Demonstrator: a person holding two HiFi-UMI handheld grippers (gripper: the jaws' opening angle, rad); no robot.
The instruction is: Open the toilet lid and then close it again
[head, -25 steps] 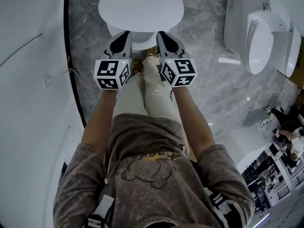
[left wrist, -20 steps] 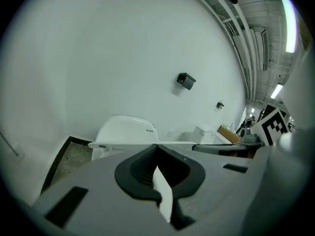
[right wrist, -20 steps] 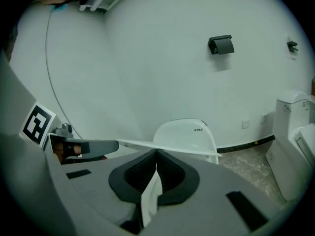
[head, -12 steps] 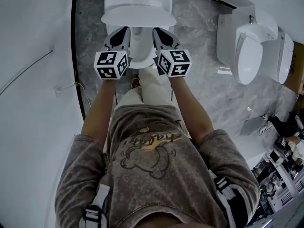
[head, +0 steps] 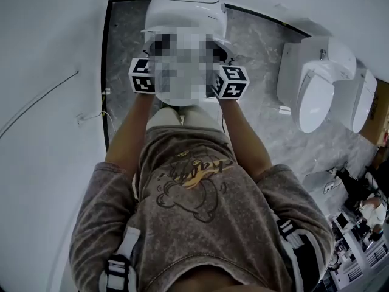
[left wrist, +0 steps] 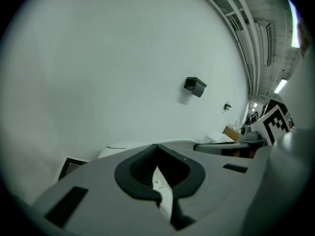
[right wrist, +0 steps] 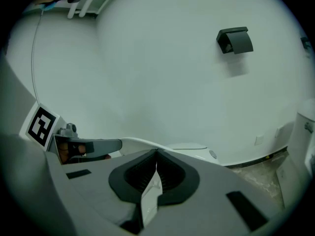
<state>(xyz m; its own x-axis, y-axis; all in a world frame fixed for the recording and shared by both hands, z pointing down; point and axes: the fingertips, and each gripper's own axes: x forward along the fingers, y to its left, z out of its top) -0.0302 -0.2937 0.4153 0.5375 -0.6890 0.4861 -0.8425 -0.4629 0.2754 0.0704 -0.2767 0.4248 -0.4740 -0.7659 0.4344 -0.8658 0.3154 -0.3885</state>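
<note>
The toilet (head: 185, 8) stands straight ahead of you against the wall. Its lid (right wrist: 137, 142) is part-way up, and its free rim runs across from one gripper's tips to the other's. In the head view most of it is hidden.

Your biggest risk is the lid dropping. It looks broad, smooth and hinged, so if the rim slides off the tips it likely falls shut with a bang. Next comes uneven lifting: if one hand rises ahead of the other, the lid twists on its hinges.

The left gripper (left wrist: 157, 149) and right gripper (right wrist: 156, 154) both have their jaws closed right down, tips meeting. A white sliver (right wrist: 149, 195) shows in the slot between the pads (right wrist: 174, 176) of each. Whether that is rim pinched there or white surface seen through the gap, I cannot tell.

If you are only propping the rim, your hold is weakest as the lid nears upright, where it may tip away from the tips and knock the back of the toilet.
</note>
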